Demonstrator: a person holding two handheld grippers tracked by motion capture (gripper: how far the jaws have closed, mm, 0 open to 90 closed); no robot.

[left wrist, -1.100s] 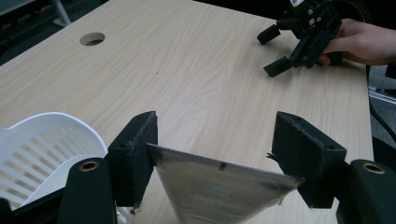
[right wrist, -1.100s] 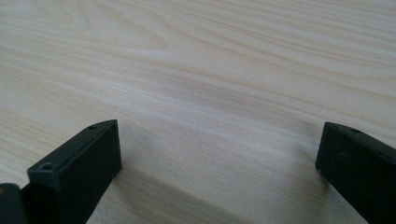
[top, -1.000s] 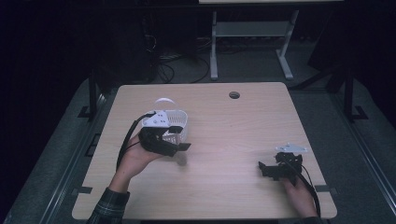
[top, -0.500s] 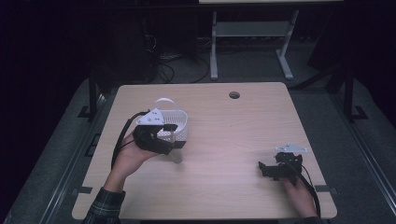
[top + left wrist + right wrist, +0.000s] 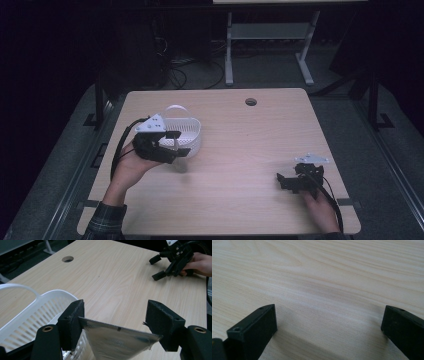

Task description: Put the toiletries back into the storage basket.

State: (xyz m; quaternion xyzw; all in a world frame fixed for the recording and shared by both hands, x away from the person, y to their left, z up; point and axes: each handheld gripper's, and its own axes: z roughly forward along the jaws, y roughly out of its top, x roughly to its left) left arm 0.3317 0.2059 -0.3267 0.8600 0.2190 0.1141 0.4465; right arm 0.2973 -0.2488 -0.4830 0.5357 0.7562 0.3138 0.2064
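- Along the bottom edge of the high view, two hands come up onto the pale wooden bench (image 5: pixel 235 150), one at lower left, one at lower right.
- At lower right of that view, the right tongs (image 5: pixel 289 181) sit low on the bench near its right edge, jaws spread apart with nothing between them; the right gripper view shows bare wood grain in the gap (image 5: pixel 329 322).
- Left of centre in the high view, the left tongs (image 5: pixel 175 145) are raised off the bench at the near rim of the white basket.
- Seen in the left gripper view, the left tongs (image 5: pixel 115 322) are clenched on a flat silvery foil packet (image 5: pixel 115 340); both pads press its two edges, and the packet spans the wide gap between them.
- Just behind, at lower left of the left gripper view, stands the white slotted basket (image 5: pixel 30 317), its arched handle at the left edge; the packet's lower end dips beside the basket's near rim.
- Farther back in the high view, a round cable hole (image 5: pixel 251 102) sits near the bench's far edge.
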